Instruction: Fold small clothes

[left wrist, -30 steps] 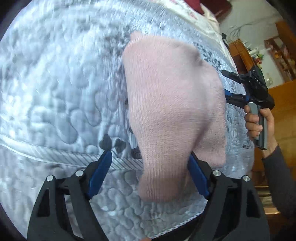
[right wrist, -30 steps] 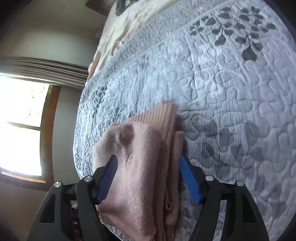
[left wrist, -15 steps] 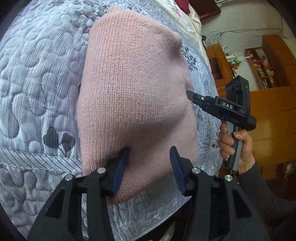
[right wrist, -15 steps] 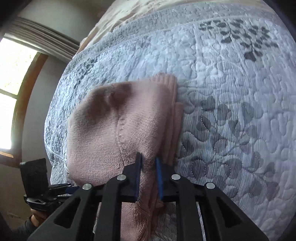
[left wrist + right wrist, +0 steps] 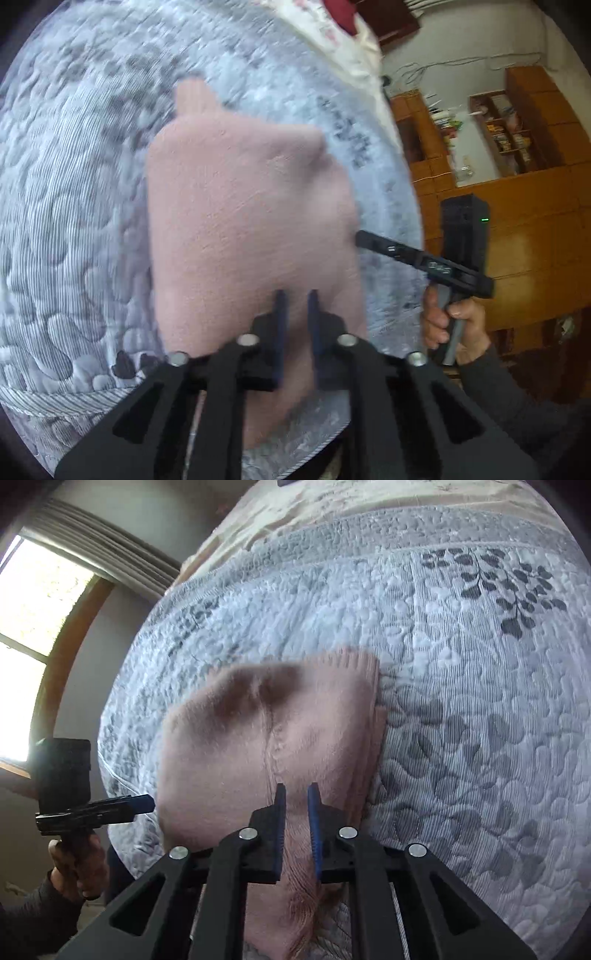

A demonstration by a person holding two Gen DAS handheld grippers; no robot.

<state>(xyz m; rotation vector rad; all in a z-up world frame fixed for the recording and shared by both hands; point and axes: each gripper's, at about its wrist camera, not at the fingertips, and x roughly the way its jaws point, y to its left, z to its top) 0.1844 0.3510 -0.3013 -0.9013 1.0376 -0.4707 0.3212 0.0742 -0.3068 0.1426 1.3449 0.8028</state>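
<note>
Since half a second ago, left hand-held gripper [image 5: 295,325] narrowed from a wide gap to a tight pinch on the near edge of the pink sweater [image 5: 251,229]; a sleeve cuff now pokes out at the sweater's far end. Right hand-held gripper [image 5: 295,819] unchanged in grip, blue pads nearly together with knit fabric bunched between them.

Sweater lies folded on the bed quilt [image 5: 461,664], grey-white with dark leaf print. Layered folded edges show along its right side in the right wrist view. Both near edges of the garment are clamped, one by each tool. Left view is blurred.

From the left camera, the right tool's tip touches or sits just at the sweater's side; a hand [image 5: 454,325] in a dark sleeve grips its handle. From the right camera, the left tool sits at the sweater's left edge, held by a hand [image 5: 74,867].

Wooden shelves [image 5: 509,129] beyond the bed; window [image 5: 29,602] with curtain on the other side.
</note>
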